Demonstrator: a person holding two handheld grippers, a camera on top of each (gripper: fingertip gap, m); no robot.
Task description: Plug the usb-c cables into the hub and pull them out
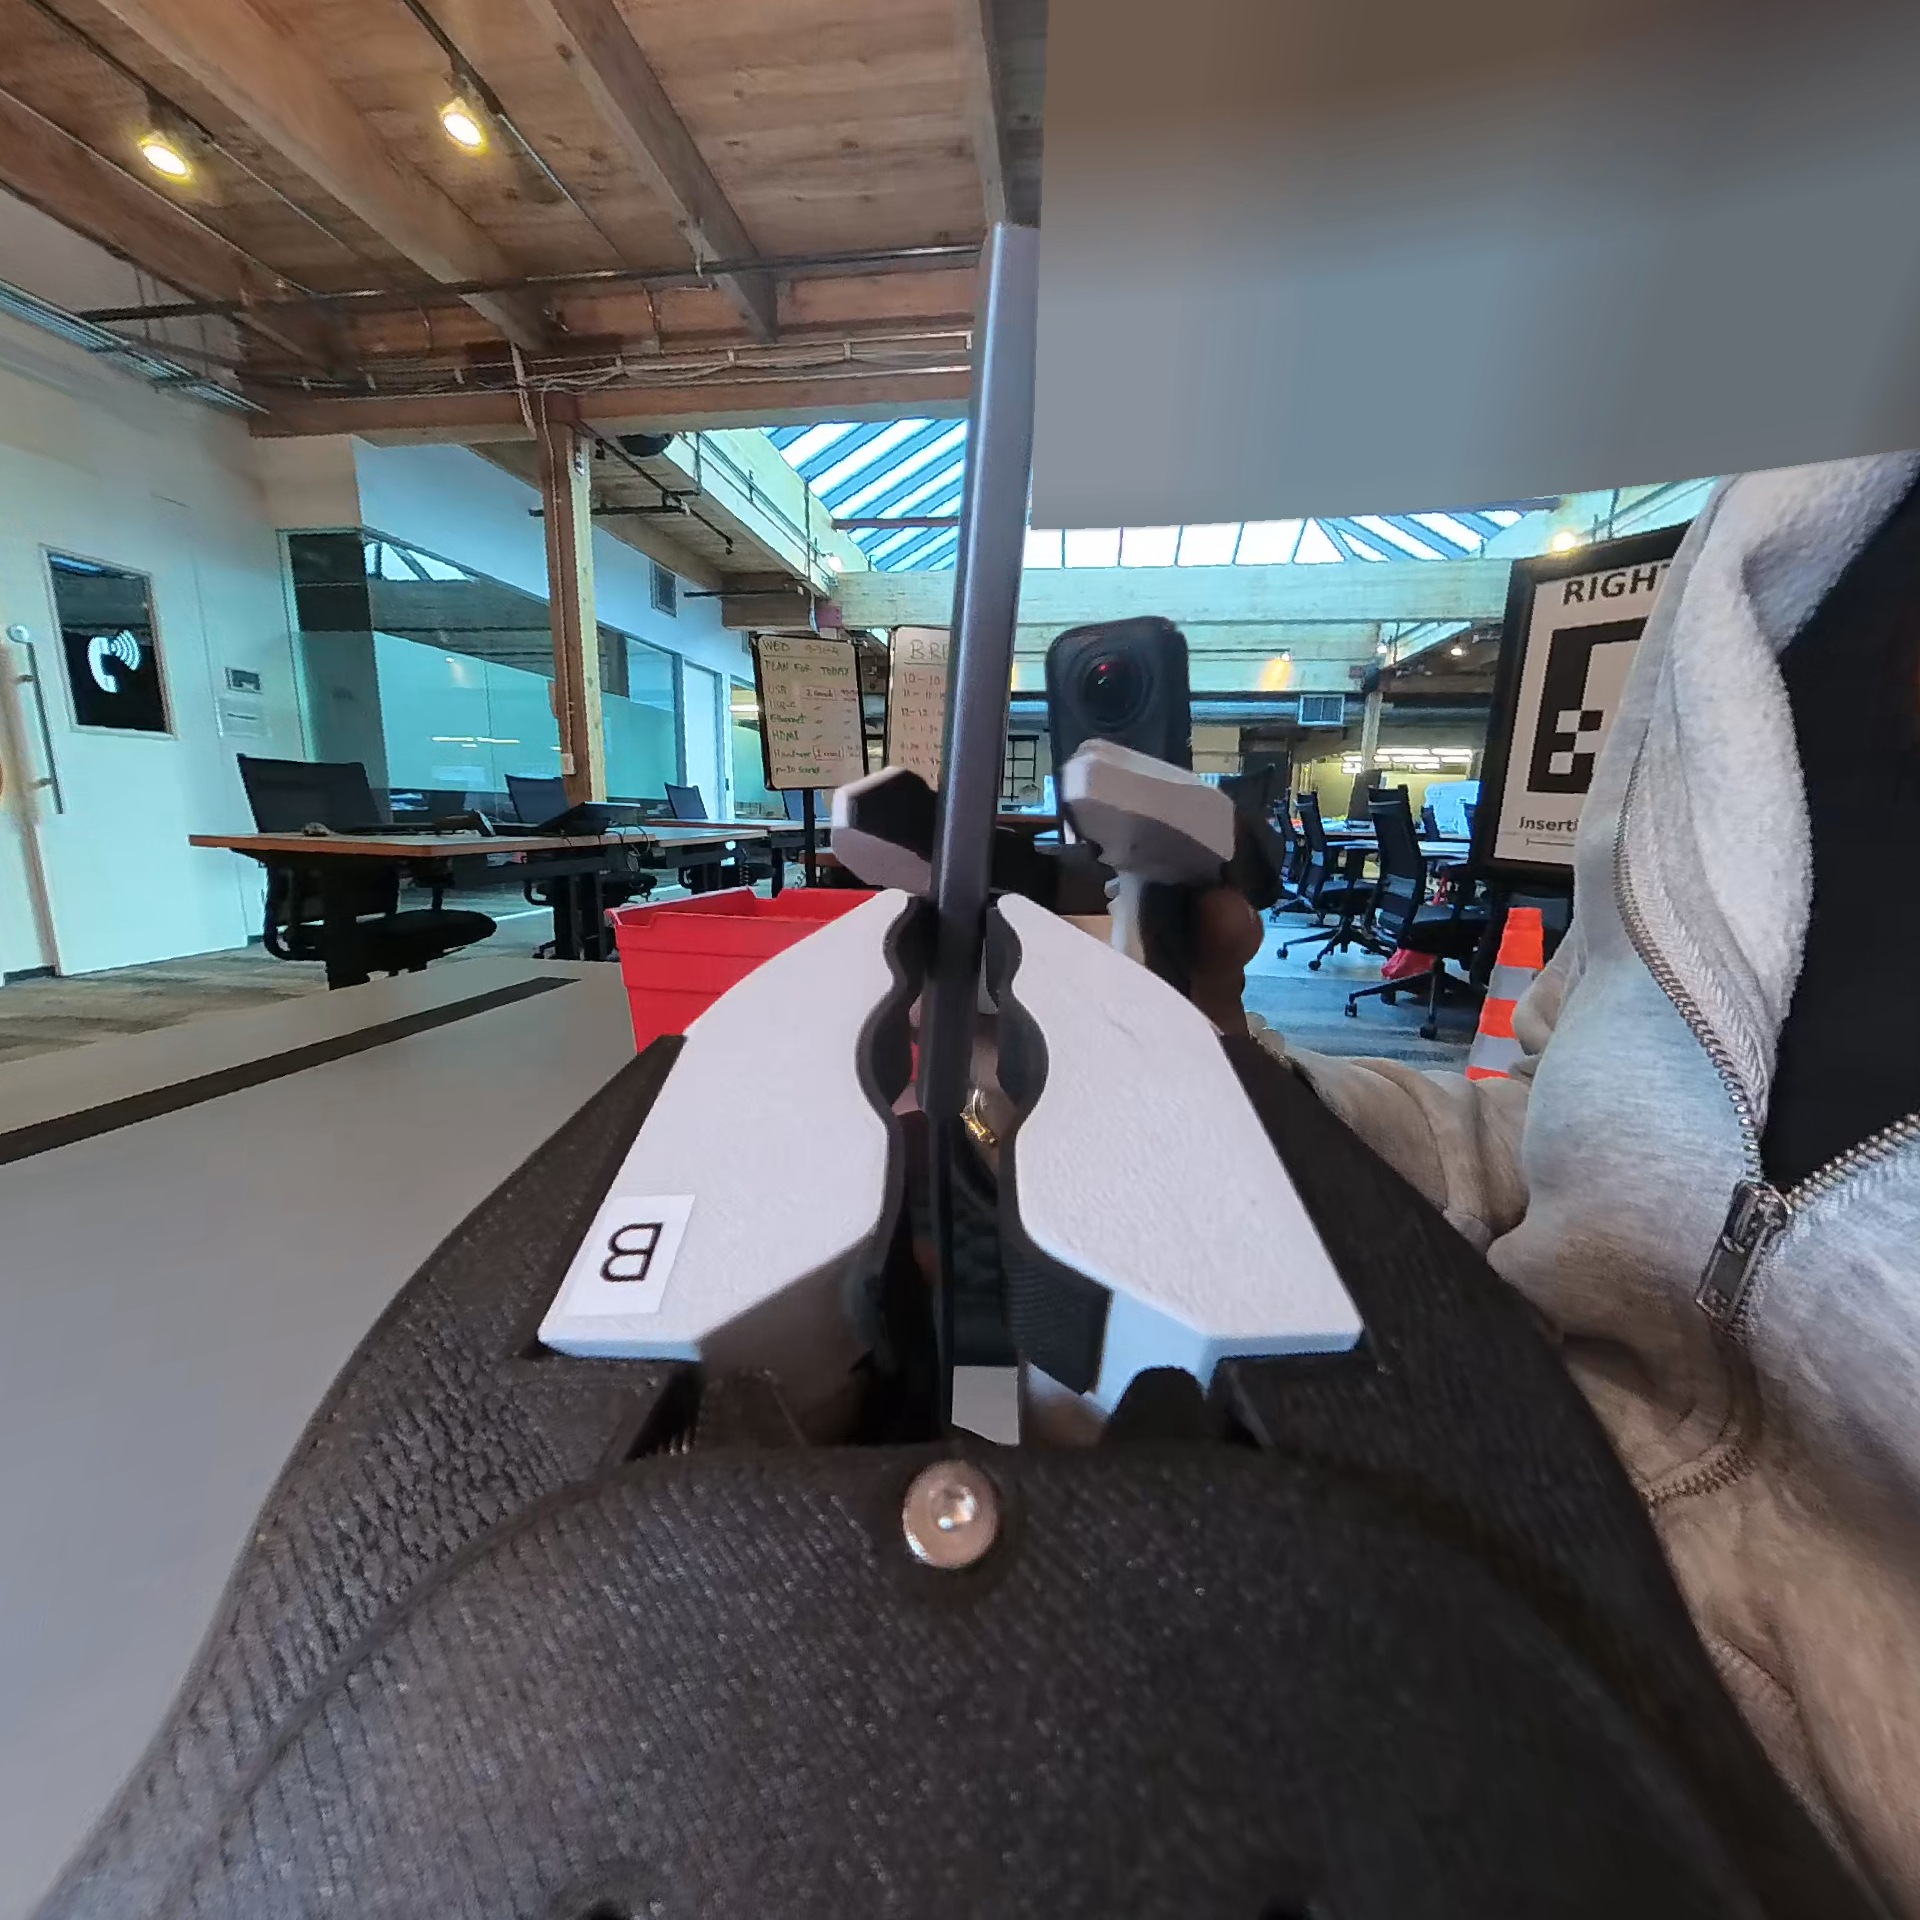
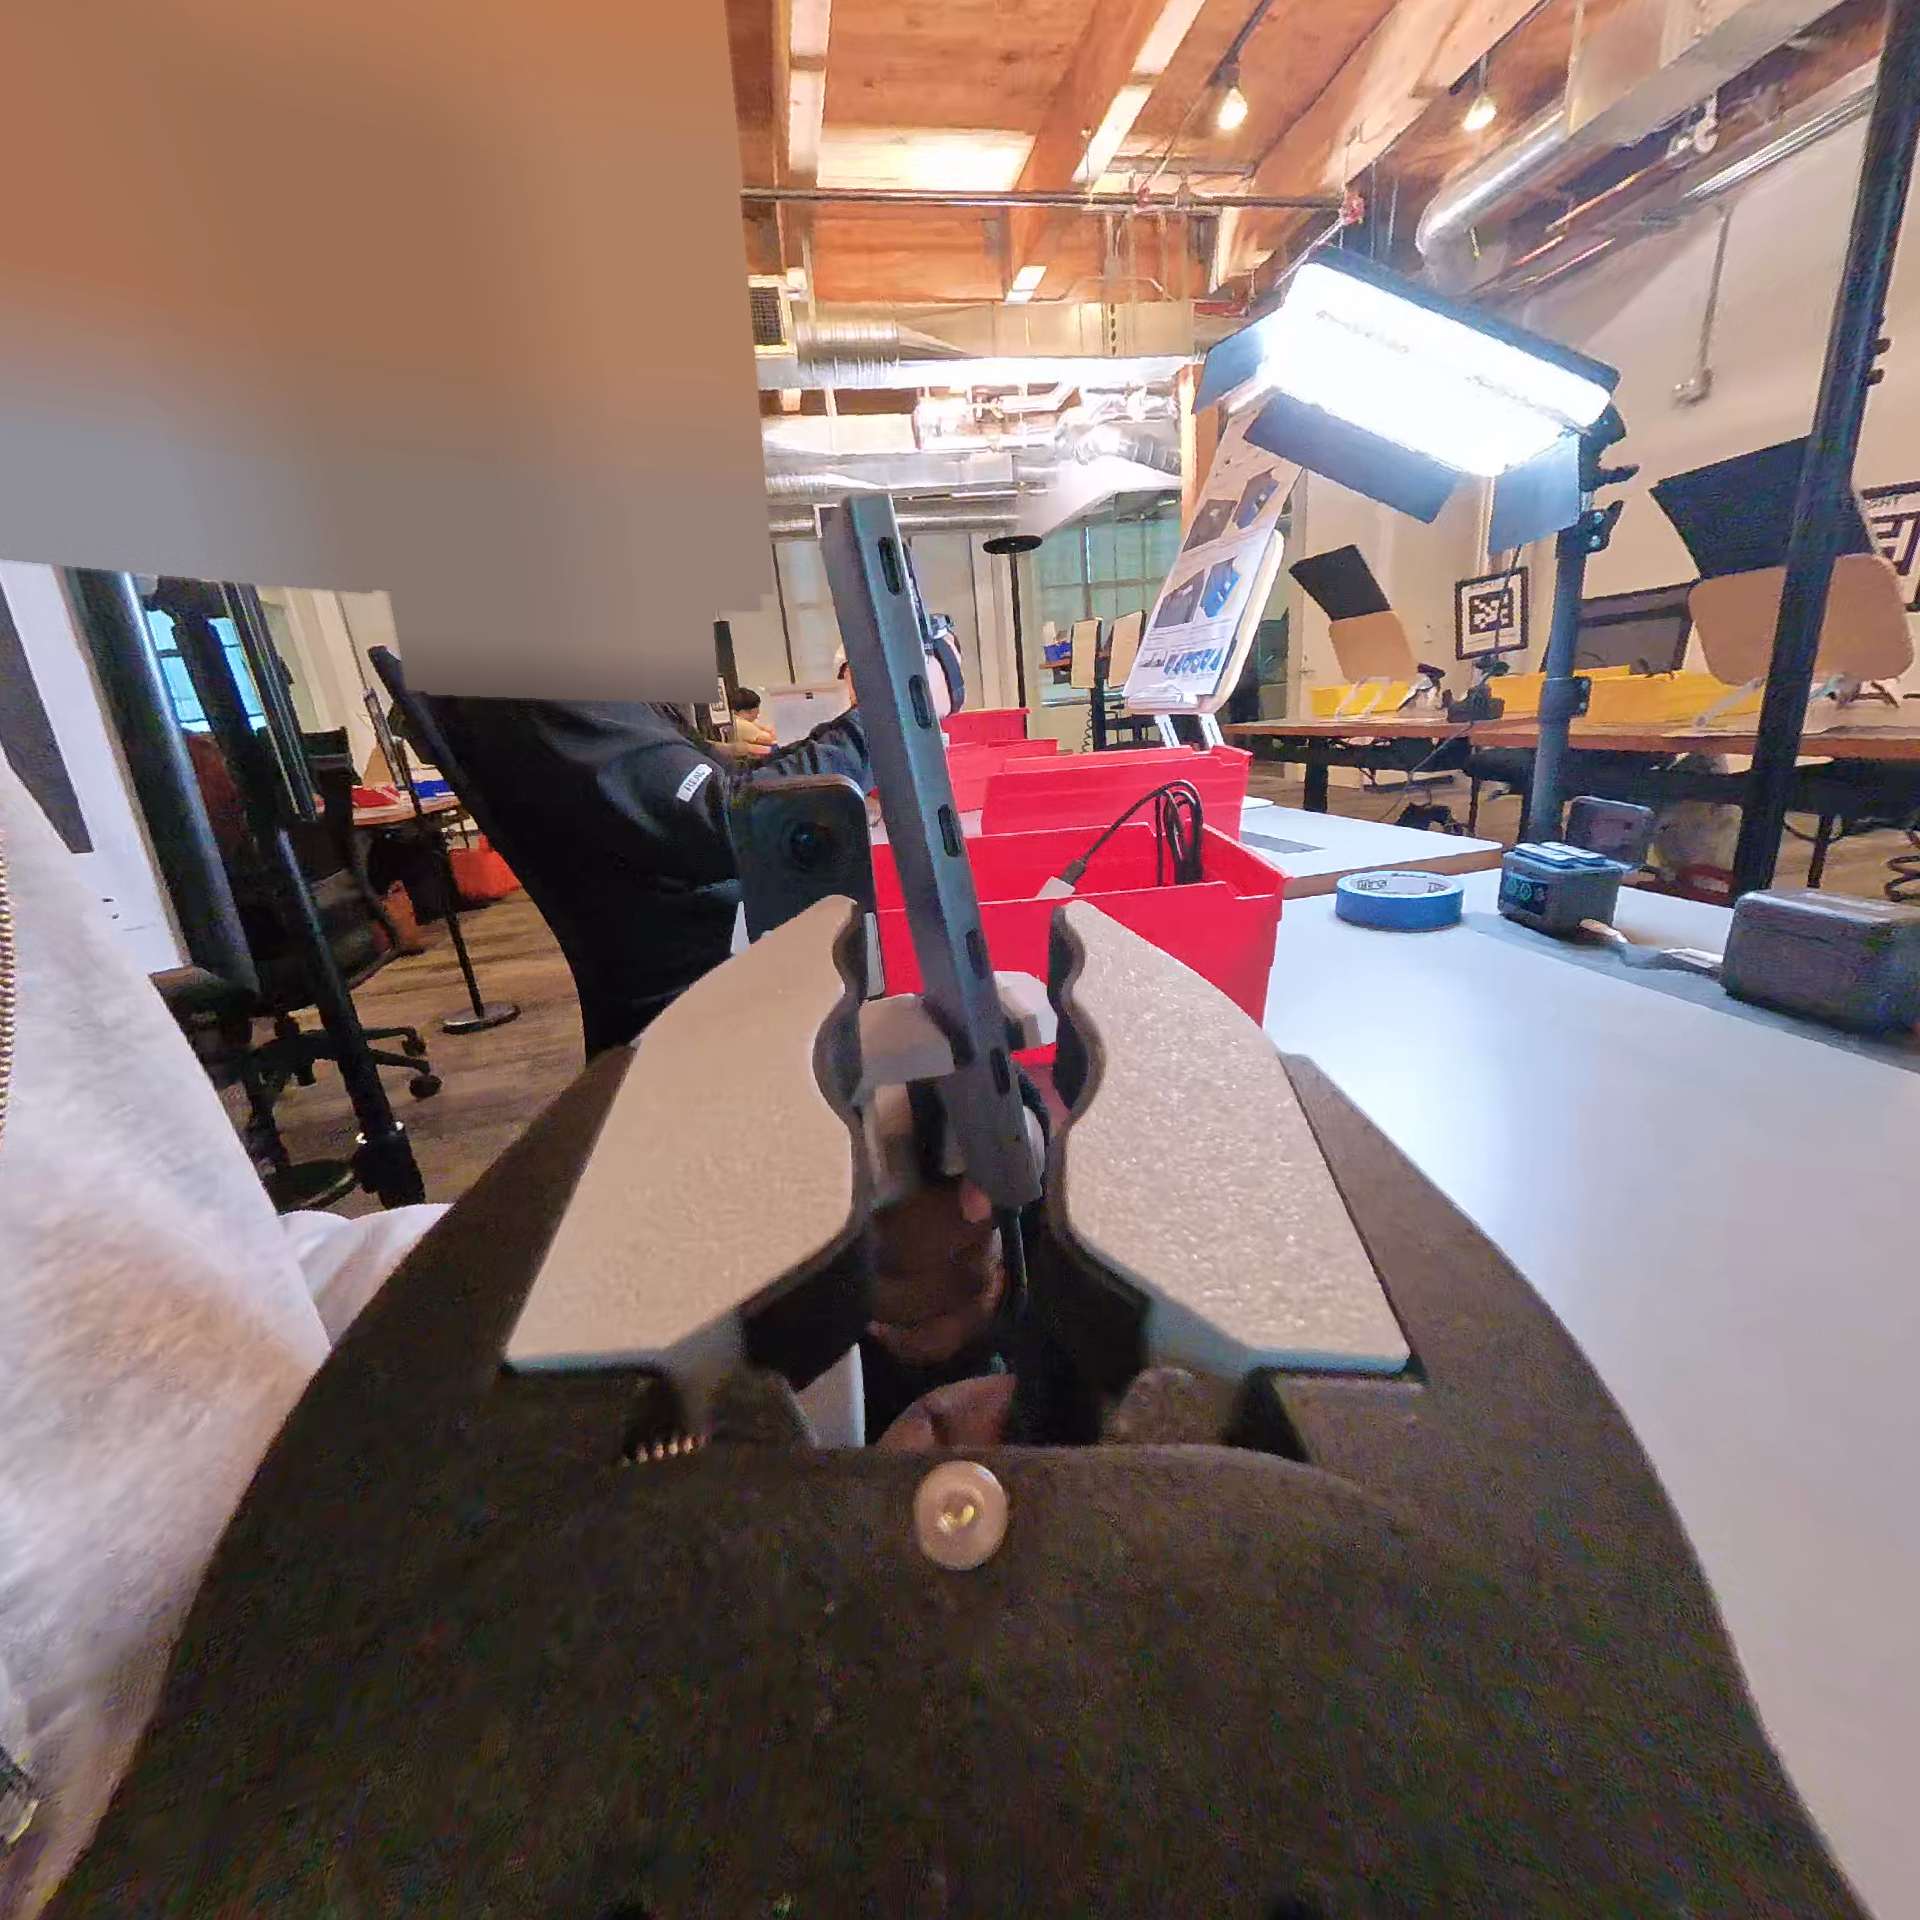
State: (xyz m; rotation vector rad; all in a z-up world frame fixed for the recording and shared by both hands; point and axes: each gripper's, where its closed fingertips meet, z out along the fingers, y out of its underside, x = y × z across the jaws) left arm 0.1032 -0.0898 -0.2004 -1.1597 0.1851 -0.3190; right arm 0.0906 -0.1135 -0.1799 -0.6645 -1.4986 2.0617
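My left gripper [image 1: 951,925] is shut on the hub [image 1: 977,623], a long thin grey bar that stands upright and shows edge-on in the left wrist view. In the right wrist view the hub [image 2: 920,748] shows a row of several ports along its edge, with its own dark cord hanging below. My right gripper [image 2: 956,935] is open and empty, its fingers on either side of the hub without touching it. It also shows in the left wrist view [image 1: 1003,821], facing me. The left gripper's fingers [image 2: 909,1044] pinch the hub low down. A black cable [image 2: 1169,821] with a pale plug lies in a red bin [image 2: 1143,925].
The white table [image 2: 1558,1195] carries a blue tape roll [image 2: 1397,899] and grey boxes [image 2: 1823,961]. A light panel [image 2: 1423,384] on a black stand [image 2: 1808,520] rises at right. A person's grey hooded sleeve [image 1: 1714,1039] is close. The red bin [image 1: 707,956] stands behind the grippers. Left and right tips are no more than a few centimetres apart.
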